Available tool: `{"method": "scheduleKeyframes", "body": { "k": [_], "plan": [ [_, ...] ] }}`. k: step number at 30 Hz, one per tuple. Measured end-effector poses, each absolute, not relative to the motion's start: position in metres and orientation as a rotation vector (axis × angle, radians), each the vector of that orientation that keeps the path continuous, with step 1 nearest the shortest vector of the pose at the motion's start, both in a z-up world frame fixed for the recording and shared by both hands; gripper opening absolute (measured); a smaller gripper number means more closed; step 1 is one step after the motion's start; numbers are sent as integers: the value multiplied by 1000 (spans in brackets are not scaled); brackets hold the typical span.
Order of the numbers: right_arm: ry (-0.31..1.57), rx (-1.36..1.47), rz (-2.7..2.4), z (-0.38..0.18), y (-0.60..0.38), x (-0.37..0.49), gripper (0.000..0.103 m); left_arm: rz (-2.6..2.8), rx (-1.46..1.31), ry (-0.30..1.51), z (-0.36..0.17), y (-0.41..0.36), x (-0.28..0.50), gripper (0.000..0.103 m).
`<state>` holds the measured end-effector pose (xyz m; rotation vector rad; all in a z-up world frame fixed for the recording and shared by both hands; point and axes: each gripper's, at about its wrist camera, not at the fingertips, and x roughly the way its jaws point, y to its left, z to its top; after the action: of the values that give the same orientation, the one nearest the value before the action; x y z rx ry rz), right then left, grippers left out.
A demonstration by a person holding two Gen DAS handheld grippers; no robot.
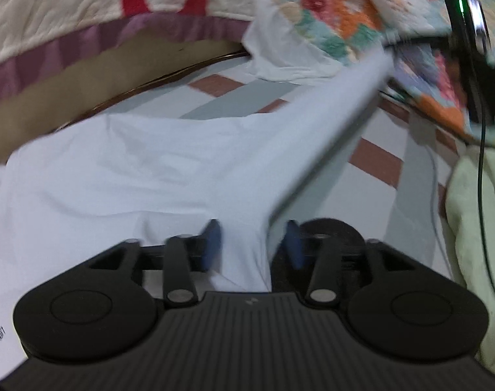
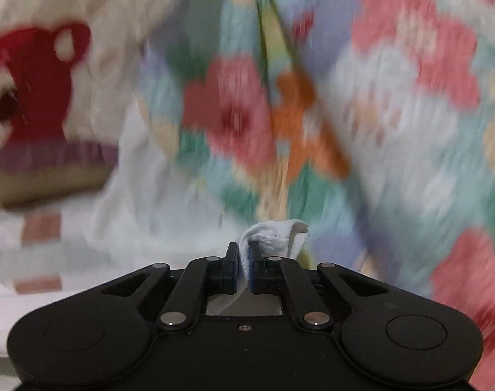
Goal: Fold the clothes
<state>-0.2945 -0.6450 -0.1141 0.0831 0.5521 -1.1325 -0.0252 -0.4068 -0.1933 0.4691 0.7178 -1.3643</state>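
A white garment lies spread on the checked bed sheet, with one edge pulled up taut toward the far right. My left gripper is open, its blue pads on either side of a fold of the white cloth. My right gripper is shut on a bunched corner of the white garment, which sticks out beyond the fingertips. The right gripper also shows in the left wrist view at the far right, holding the taut edge up.
A floral quilt fills the space ahead of the right gripper. A cream quilt with a red figure and purple border lies at the back left. A pale green cloth lies at the right. A thin black cable hangs there.
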Motion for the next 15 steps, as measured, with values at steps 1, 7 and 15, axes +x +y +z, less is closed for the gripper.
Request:
{"method": "scheduleKeyframes", "body": {
  "k": [1,7,15],
  "plan": [
    [542,21,-1124,-103,-640,-294,5,-1363,488,708,-193,-410,-29,57],
    [410,-63,-1129,-63,-626,-310,5,-1381,528,728,-186,-414,-39,14],
    [889,176,-1202,-180,-685,-330,7,-1363,335,994,-194,-406,-17,48]
  ]
}}
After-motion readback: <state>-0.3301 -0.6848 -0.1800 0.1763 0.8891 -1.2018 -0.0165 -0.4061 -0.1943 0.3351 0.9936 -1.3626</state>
